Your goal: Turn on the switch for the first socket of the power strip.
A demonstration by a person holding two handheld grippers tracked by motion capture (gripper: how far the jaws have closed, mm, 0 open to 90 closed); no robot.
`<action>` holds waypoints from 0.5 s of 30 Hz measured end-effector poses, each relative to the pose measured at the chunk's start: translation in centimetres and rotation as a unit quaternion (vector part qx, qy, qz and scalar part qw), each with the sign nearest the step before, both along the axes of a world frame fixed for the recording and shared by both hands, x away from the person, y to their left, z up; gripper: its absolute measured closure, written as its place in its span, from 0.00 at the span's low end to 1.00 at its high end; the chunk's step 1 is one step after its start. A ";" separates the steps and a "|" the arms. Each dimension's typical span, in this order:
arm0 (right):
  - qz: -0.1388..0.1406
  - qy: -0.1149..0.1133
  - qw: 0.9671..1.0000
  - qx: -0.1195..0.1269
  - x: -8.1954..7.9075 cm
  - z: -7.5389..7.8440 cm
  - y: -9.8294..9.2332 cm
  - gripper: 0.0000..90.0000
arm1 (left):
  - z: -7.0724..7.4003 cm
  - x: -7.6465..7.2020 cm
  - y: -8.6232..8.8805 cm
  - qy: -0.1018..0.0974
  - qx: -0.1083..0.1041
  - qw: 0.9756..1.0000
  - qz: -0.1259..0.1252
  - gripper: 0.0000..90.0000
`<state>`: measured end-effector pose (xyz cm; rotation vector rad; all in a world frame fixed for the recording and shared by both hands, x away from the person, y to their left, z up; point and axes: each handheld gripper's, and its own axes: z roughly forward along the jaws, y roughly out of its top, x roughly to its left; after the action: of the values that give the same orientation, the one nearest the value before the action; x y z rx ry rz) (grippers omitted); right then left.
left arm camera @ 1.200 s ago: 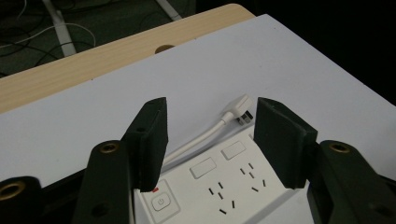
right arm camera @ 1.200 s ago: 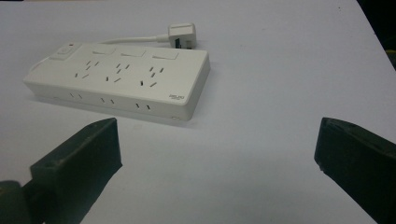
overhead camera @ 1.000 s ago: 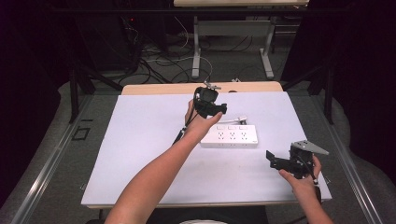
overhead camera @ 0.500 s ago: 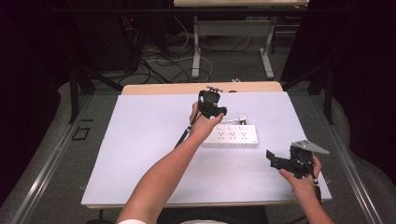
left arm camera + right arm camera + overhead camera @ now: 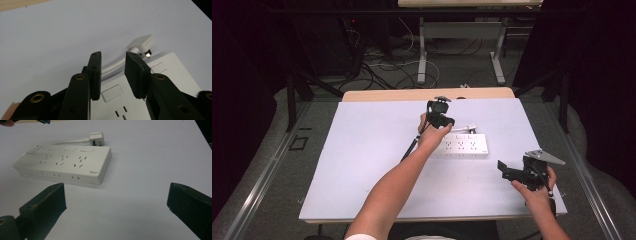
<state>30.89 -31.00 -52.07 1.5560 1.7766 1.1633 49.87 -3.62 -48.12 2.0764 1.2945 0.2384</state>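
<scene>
White power strip (image 5: 464,146) lies flat on the white table (image 5: 362,165), right of centre, long side across the table; its white cable (image 5: 113,65) curls behind the far edge and ends in a white plug (image 5: 96,138) lying loose on the table just beyond the strip, not in any socket (sockets look bare in the right gripper view)

Left gripper (image 5: 113,75) hangs over the strip's left end, above the rocker switches, pointed down and forward at the cable. Jaws have just been closing, now a narrow gap; cable runs behind that gap in the left gripper view, pads not pressing on it, nothing clamped. Left forearm reaches diagonally from the bottom edge up to the strip, hand (image 5: 432,135) wrapped round the gripper body

Right gripper (image 5: 116,202) is spread wide, holds nothing, aimed level at the strip's near long side, well apart from it. Right hand (image 5: 534,187) rests low near the table's near right corner
</scene>
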 end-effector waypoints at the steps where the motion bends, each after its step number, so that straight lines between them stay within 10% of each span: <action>1: 0.000 0.000 1.000 0.000 0.0 0.0 0.0 0.02 | 0.0 0.0 0.0 0.000 0.000 1.000 0.000 0.74; 15: -0.003 0.006 1.000 0.004 0.0 -0.1 -0.2 0.03 | -1.5 0.9 0.5 0.072 0.007 0.997 0.020 0.85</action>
<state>30.93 -31.17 -52.12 1.5755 1.7742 1.1625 50.79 -3.16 -49.65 2.1138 1.4240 0.1187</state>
